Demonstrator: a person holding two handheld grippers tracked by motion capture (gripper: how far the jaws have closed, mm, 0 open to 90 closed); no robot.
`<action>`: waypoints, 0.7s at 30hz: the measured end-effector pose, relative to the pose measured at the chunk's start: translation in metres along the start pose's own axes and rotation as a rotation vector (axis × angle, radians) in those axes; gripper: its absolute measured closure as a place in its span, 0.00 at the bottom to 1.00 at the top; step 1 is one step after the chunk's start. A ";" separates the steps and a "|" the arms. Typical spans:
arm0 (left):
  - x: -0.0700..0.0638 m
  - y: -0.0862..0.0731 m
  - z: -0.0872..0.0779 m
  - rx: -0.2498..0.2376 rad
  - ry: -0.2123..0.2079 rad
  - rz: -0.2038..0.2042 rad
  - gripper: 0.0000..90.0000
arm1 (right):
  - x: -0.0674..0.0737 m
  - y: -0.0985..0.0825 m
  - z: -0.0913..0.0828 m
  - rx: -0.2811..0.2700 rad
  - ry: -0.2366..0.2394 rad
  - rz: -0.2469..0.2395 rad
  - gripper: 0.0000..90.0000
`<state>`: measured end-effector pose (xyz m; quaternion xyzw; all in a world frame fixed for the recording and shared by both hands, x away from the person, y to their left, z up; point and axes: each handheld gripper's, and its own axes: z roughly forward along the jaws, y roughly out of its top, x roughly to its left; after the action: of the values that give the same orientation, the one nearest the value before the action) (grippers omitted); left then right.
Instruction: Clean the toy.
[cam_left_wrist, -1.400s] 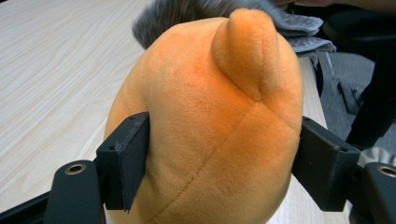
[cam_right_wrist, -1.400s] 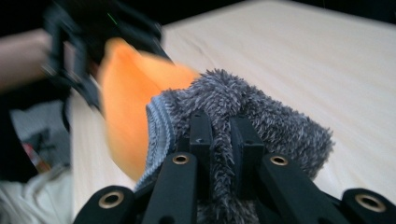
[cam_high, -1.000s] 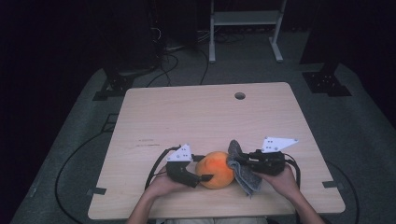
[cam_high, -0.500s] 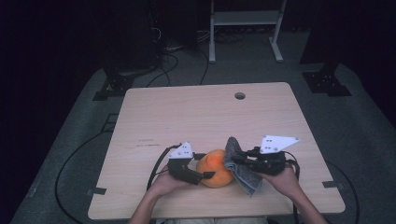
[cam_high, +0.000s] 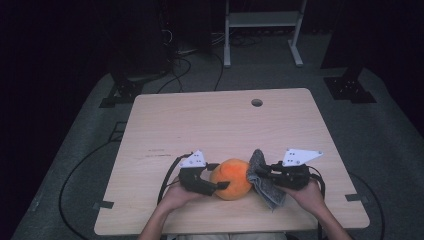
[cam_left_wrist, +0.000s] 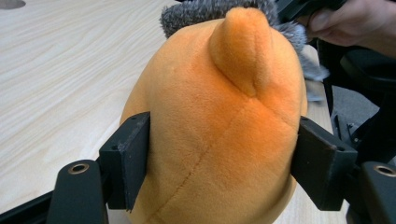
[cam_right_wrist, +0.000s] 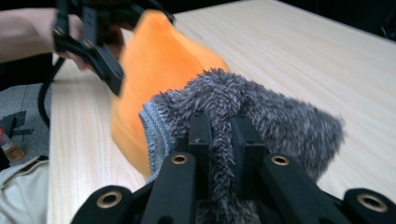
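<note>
Cloth (cam_high: 264, 180) shifted against toy (cam_high: 232, 178), toy between left fingers (cam_left_wrist: 128, 163)

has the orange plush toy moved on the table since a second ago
No. The orange plush toy sits at the same spot near the table's front edge, below the cable hole.

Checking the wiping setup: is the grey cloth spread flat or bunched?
Bunched: the cloth is pinched between the right gripper's shut jaws, hanging in folds beside the orange plush.
</note>
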<state>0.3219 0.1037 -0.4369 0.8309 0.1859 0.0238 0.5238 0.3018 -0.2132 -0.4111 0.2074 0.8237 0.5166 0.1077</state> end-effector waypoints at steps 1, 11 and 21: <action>-0.001 0.001 0.001 0.004 0.001 0.003 0.30 | 0.002 0.004 0.001 -0.009 0.005 -0.007 0.89; 0.007 -0.004 -0.001 0.018 -0.078 0.006 0.10 | 0.009 0.026 0.020 -0.022 0.089 -0.071 0.89; -0.005 0.000 0.009 0.029 -0.035 0.058 0.32 | 0.029 0.061 0.024 -0.036 0.110 -0.135 0.89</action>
<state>0.3191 0.0941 -0.4405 0.8438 0.1529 0.0218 0.5139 0.2996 -0.1572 -0.3658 0.1205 0.8311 0.5334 0.1006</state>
